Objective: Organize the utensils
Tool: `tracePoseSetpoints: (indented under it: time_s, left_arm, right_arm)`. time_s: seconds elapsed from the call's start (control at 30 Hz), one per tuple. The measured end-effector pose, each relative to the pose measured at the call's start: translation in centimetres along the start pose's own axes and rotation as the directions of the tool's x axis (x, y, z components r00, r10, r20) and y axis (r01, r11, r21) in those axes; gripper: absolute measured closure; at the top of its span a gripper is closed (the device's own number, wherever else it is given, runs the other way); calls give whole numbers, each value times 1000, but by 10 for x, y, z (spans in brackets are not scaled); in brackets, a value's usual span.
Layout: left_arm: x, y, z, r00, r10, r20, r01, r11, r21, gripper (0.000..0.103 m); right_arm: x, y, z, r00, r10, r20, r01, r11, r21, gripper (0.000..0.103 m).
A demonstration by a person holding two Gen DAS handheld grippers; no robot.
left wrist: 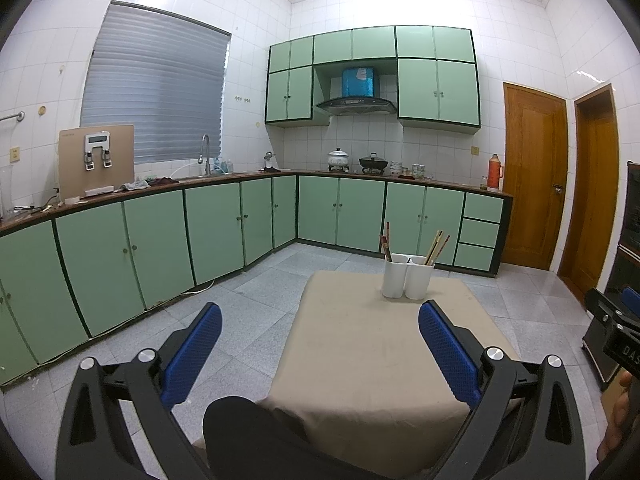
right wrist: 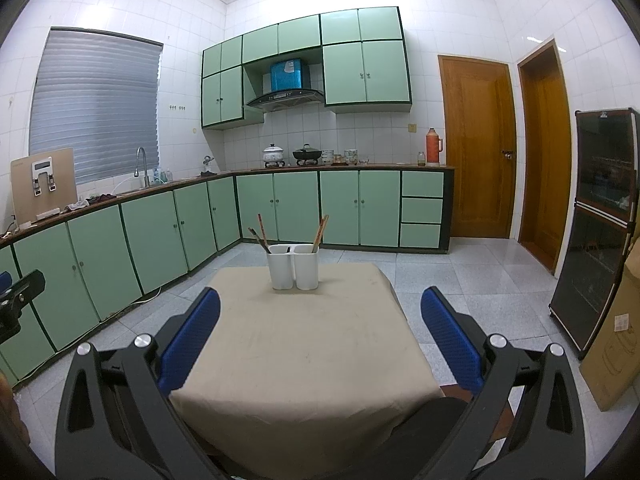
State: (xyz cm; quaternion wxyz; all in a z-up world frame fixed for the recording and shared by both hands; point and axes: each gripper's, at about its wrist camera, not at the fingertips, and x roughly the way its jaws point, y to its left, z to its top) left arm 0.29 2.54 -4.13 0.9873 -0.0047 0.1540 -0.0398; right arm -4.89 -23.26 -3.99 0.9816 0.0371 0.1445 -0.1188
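A white two-compartment utensil holder (left wrist: 407, 276) (right wrist: 293, 266) stands at the far end of a small table under a beige cloth (left wrist: 384, 360) (right wrist: 304, 344). Dark reddish chopsticks (left wrist: 386, 245) (right wrist: 261, 232) lean in its left compartment and lighter wooden chopsticks (left wrist: 437, 246) (right wrist: 321, 232) in its right one. My left gripper (left wrist: 320, 316) is open with nothing between its blue pads, well short of the holder. My right gripper (right wrist: 320, 304) is open and empty too, also short of the holder.
Green floor cabinets (left wrist: 160, 240) run along the left and back walls. A dark glass cabinet (right wrist: 596, 216) and a cardboard box (right wrist: 616, 344) stand at the right. A person's dark-clothed knee (left wrist: 240, 432) sits at the table's near edge. The floor is grey tile.
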Motion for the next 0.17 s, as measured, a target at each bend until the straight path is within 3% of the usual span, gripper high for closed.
tracePoseSetpoints:
  time_s: [0.17]
  left_arm:
    - [1, 0, 1, 1000, -2, -6, 2, 1000, -11, 6]
  right_arm:
    - [-1, 1, 0, 1000, -1, 2, 1, 1000, -2, 6]
